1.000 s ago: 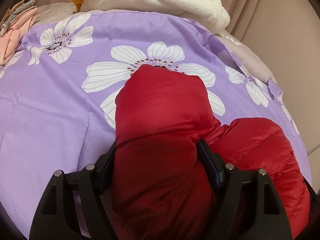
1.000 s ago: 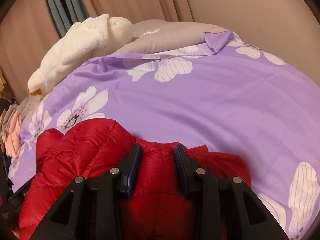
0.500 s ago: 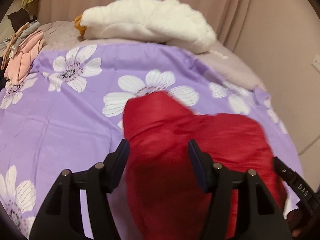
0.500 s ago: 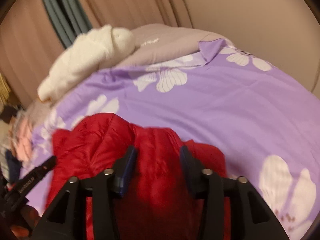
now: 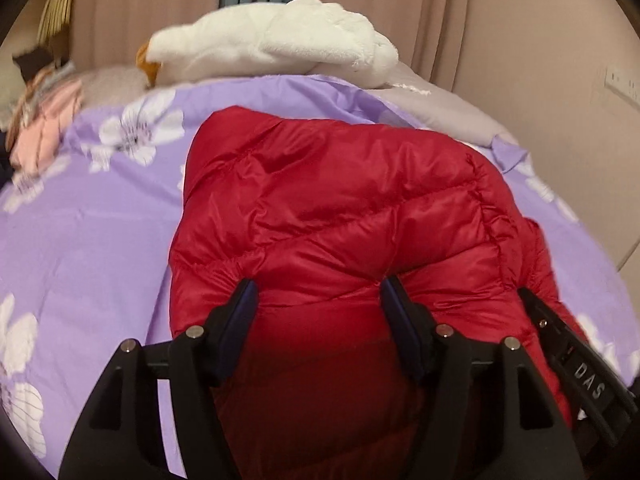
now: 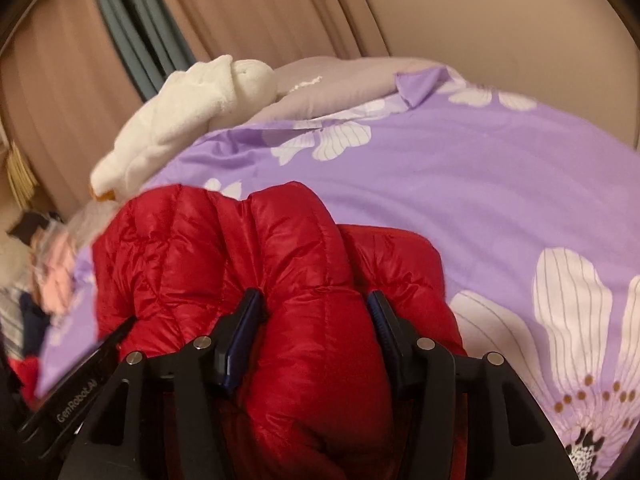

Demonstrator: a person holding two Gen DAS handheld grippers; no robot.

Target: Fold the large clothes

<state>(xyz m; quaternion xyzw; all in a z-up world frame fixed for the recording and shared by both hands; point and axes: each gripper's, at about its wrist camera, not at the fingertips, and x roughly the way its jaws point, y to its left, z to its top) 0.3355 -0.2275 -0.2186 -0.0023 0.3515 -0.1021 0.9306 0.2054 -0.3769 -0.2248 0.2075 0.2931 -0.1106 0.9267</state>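
Purple flowered bedding (image 5: 92,220) covers the bed. Above it the red down jacket (image 5: 332,208) is held: left gripper (image 5: 320,304) and right gripper (image 6: 316,312) each pinch a thick fold, and its length extends forward from the fingers toward the white plush toy (image 5: 272,40).

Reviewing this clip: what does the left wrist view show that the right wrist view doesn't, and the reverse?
Only the left wrist view shows the wall outlet and the right gripper's "DAS" side.

Only the right wrist view shows the large flower with its dark centre on the sheet, and the left gripper's "GenRobot.AI" side.

Both show the red jacket bunched between that view's own fingers, the purple sheet, white plush, grey pillow, pink clothes and curtains.
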